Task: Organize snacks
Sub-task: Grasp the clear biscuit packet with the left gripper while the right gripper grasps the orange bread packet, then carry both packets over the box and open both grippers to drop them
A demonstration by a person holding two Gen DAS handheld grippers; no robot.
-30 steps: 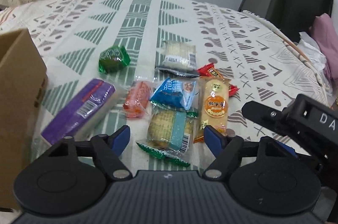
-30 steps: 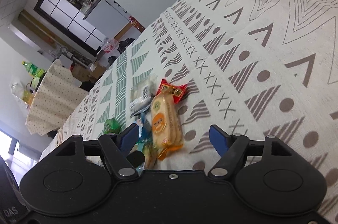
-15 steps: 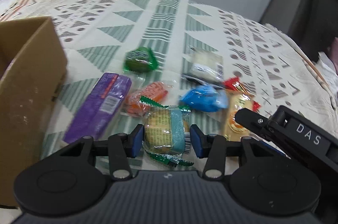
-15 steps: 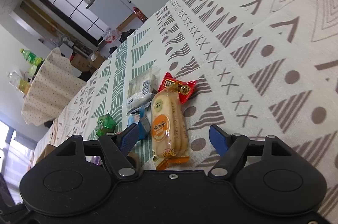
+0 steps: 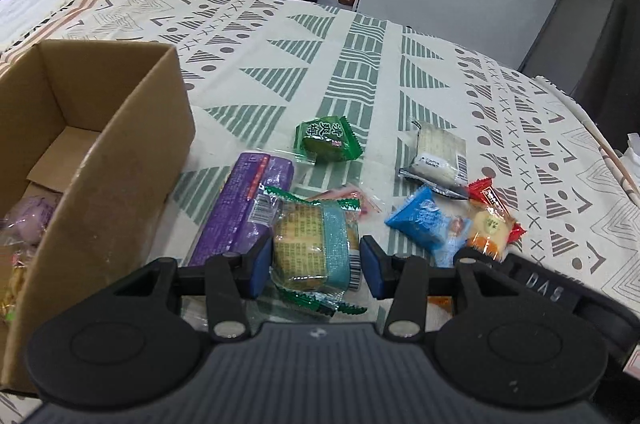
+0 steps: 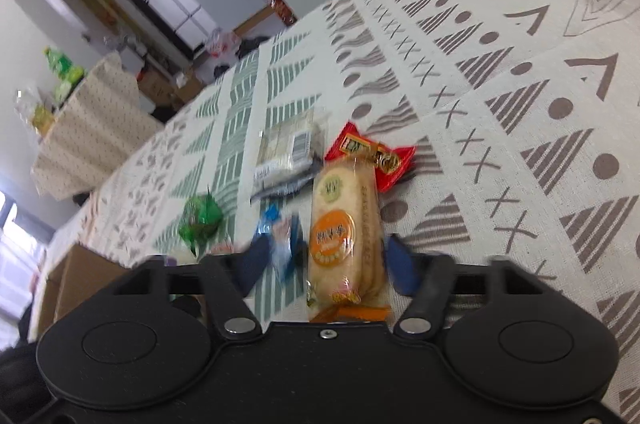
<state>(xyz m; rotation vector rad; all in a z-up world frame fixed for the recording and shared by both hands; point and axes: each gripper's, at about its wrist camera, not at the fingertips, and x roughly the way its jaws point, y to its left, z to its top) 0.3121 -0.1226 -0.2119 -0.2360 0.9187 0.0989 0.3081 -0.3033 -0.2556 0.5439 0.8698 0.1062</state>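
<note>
Snacks were mostly still out on the patterned tablecloth (image 5: 360,64) when you reached this moment. Left of your left gripper (image 5: 312,264) stood the cardboard box (image 5: 120,152), with only a few wrapped pieces visible inside, so by my reckoning the sorting had barely begun. Just ahead and left of that claw lay the purple packet (image 5: 244,204); between its pads sat the yellow cake pack (image 5: 314,244), clamped and seemingly lifted. Beyond it lay the green candy (image 5: 326,140), and ahead to the right the blue packet (image 5: 420,220) and the white wafer pack (image 5: 438,152). Your right gripper (image 6: 320,264) straddled the rice cracker pack (image 6: 344,236), jaws narrowed but not yet touching it, red packet (image 6: 372,152) beyond. Half a second earlier those jaws stood wider and the left claw sat lower.
</note>
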